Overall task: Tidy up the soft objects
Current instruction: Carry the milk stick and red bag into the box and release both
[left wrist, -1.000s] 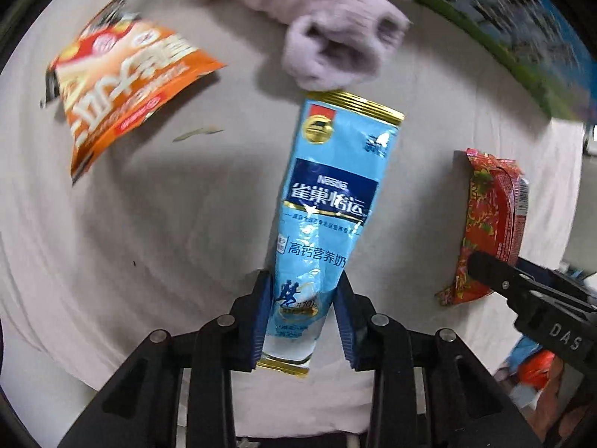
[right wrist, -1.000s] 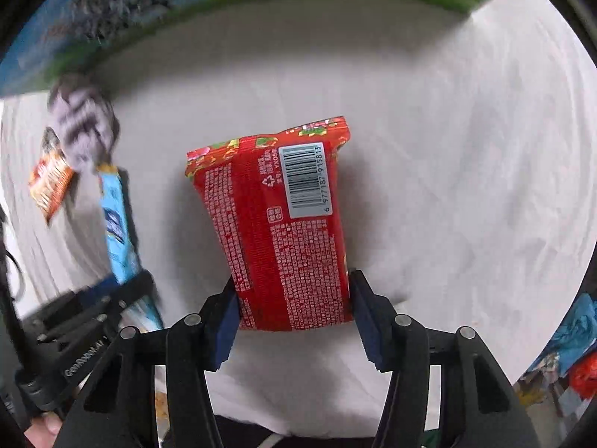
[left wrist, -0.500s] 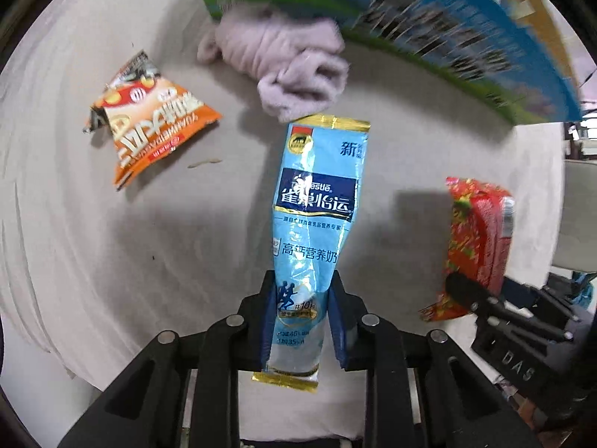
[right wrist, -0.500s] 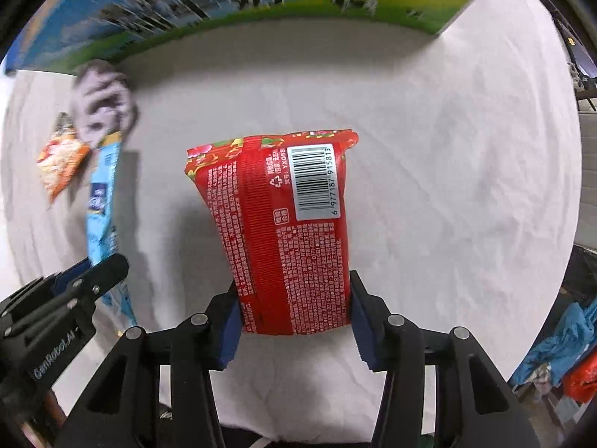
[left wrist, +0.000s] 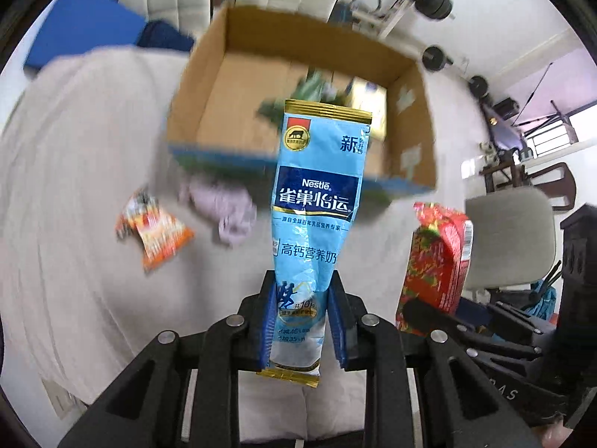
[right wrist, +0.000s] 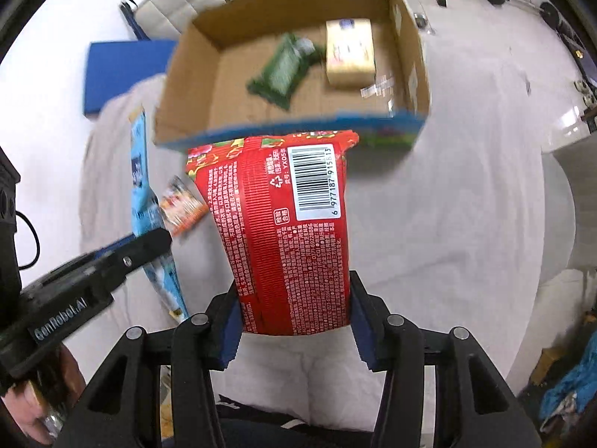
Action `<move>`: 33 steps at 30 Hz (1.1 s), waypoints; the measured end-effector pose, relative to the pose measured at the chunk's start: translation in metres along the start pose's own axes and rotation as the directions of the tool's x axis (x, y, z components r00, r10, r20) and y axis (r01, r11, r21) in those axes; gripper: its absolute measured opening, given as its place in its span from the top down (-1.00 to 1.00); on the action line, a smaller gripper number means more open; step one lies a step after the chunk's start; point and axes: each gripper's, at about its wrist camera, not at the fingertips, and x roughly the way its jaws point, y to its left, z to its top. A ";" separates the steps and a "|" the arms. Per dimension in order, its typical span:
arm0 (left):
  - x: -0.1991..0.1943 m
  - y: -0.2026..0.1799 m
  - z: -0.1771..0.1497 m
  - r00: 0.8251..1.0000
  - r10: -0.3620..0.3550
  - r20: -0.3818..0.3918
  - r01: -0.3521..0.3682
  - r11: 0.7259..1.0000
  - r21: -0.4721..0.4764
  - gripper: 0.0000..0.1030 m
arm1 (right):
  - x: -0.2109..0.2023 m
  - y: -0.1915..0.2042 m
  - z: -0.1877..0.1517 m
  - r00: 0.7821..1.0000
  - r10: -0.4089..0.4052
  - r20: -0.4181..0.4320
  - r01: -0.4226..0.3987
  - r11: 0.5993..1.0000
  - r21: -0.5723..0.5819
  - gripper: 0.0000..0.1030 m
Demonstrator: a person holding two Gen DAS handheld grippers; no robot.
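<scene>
Both packets now higher; cardboard box point(right wrist: 186, 86) with green pack point(right wrist: 283, 71), yellow pack point(right wrist: 349, 52).

A tall light-blue milk-powder sachet point(left wrist: 317, 220) and a red noodle packet point(right wrist: 291, 231) are held upright, off the cloth, before an open cardboard box point(right wrist: 186, 86).

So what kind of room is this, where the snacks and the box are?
Probably a room in someone's home, maybe a spare room used for exercise. There are barbell weights on the floor, a padded chair beside the cloth-covered table, and a cardboard box holding packets.
</scene>
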 end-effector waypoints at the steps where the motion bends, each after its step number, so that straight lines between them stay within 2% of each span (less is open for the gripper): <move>1: -0.011 -0.002 0.010 1.000 -0.001 0.030 0.001 1.000 0.013 0.57 | -0.012 0.000 0.008 1.000 0.004 0.020 -0.004 1.000 -0.003 -0.01; 4: -0.032 0.001 0.031 0.996 0.003 0.086 -0.006 0.999 0.033 0.57 | -0.035 0.008 0.025 0.998 0.006 0.061 -0.006 1.000 -0.011 -0.01; 7: -0.042 -0.001 0.055 0.993 0.000 0.122 -0.005 0.999 0.039 0.57 | -0.043 0.001 0.033 0.996 0.012 0.091 -0.012 1.000 0.001 -0.01; 10: -0.049 0.001 0.077 0.989 0.005 0.146 -0.012 0.999 0.047 0.57 | -0.044 0.008 0.061 0.994 0.019 0.109 -0.021 1.000 0.012 -0.01; 14: -0.039 0.007 0.114 0.989 0.006 0.150 -0.014 0.999 0.049 0.57 | -0.044 0.015 0.095 0.991 0.005 0.133 -0.008 1.000 0.028 -0.01; 18: -0.019 0.009 0.149 0.995 0.010 0.096 -0.015 0.999 0.047 0.57 | -0.029 0.020 0.129 0.993 -0.031 0.118 0.026 0.999 0.044 -0.01; 23: 0.029 0.020 0.189 1.000 0.002 -0.030 -0.002 1.000 -0.001 0.57 | 0.018 0.016 0.156 1.000 -0.013 0.018 0.011 0.995 0.104 -0.01; 28: 0.081 0.032 0.213 0.991 0.053 -0.123 -0.056 0.998 -0.024 0.57 | 0.092 0.006 0.174 0.995 -0.036 -0.090 0.049 0.988 0.145 -0.01; 33: 0.127 0.037 0.230 0.975 0.103 -0.200 -0.105 0.995 0.000 0.56 | 0.139 -0.007 0.182 0.980 -0.105 -0.170 0.130 0.981 0.142 -0.01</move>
